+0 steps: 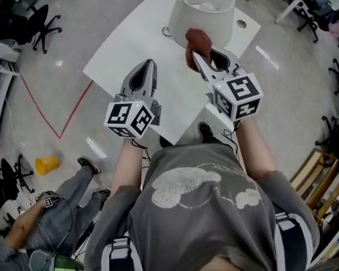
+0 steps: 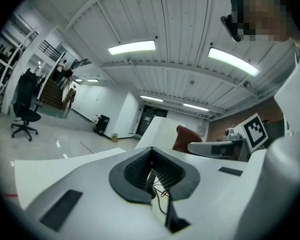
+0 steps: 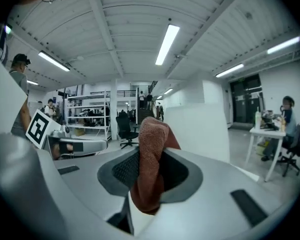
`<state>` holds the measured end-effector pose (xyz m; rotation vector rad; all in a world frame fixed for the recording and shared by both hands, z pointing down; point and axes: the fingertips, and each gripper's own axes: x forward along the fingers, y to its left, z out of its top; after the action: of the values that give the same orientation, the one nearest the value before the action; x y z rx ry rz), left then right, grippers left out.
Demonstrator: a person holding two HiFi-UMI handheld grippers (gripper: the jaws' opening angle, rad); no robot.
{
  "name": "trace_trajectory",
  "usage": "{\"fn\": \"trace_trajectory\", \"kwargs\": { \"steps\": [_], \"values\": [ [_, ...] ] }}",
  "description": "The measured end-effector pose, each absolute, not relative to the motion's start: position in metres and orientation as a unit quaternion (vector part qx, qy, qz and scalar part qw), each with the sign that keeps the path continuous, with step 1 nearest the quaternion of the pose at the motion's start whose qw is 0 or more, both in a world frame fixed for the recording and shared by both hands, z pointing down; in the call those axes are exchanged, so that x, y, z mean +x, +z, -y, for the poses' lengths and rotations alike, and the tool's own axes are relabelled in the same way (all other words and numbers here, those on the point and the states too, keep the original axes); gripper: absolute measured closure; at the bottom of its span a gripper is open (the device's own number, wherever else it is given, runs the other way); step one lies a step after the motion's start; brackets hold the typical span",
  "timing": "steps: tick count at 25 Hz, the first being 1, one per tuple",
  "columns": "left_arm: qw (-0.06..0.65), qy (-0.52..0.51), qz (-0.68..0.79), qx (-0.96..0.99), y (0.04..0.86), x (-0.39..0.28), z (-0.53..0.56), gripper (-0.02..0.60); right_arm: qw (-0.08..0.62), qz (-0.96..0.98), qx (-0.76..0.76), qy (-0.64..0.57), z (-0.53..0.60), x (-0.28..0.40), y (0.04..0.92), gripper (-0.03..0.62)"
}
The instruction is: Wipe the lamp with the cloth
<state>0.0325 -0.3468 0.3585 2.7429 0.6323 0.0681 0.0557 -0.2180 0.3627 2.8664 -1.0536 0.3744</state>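
Rust-brown terry, the cloth (image 1: 196, 40) looks soft, limp and light. It hangs as a folded wad with a loose tail drooping below the grip (image 3: 149, 159), so we judge it will mould to a curved surface but may slip if held only by an edge. A bite across the bunched middle, as now, seems the safest hold.

The cloth sits up against the near side of the lamp (image 1: 205, 17); we cannot tell whether they touch. The white shade looks thin and light, and the bulb (image 1: 207, 6) shows through its open top. We expect the shade to dent or tip under firm pressure, so light strokes are advisable. The lamp's base is hidden.

The right gripper (image 1: 205, 56) has its fingers pinching the cloth. The left gripper (image 1: 147, 68) hovers apart from the lamp with its fingers pressed together on nothing (image 2: 151, 156). It could steady the lamp low down, if needed.

The lamp stands at the far end of the white worktop (image 1: 130, 55), with a dark cord (image 1: 165, 32) trailing beside it.
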Motion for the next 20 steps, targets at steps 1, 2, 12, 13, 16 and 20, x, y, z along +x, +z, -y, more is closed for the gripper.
{"fn": "trace_trajectory", "kwargs": {
  "steps": [1, 2, 12, 13, 16, 20],
  "values": [
    [0.160, 0.019, -0.230, 0.960, 0.353, 0.033, 0.351, 0.574, 0.031, 0.331, 0.937, 0.109, 0.219, 0.057, 0.350, 0.497],
    [0.158, 0.015, -0.239, 0.958, 0.348, 0.034, 0.355, 0.574, 0.030, 0.319, 0.942, 0.096, 0.219, 0.059, 0.338, 0.497],
    [0.156, 0.014, -0.301, 0.941, 0.334, 0.029, 0.366, 0.574, 0.031, 0.229, 0.969, 0.083, 0.218, 0.090, 0.310, 0.497],
    [0.158, 0.017, -0.302, 0.940, 0.335, 0.028, 0.365, 0.575, 0.024, 0.232, 0.968, 0.093, 0.220, 0.092, 0.318, 0.497],
    [0.157, 0.028, -0.302, 0.940, 0.341, 0.027, 0.361, 0.574, 0.007, 0.243, 0.962, 0.125, 0.228, 0.095, 0.346, 0.497],
    [0.149, 0.038, -0.291, 0.944, 0.342, 0.031, 0.356, 0.574, -0.001, 0.263, 0.951, 0.162, 0.236, 0.090, 0.382, 0.497]
  ]
}}
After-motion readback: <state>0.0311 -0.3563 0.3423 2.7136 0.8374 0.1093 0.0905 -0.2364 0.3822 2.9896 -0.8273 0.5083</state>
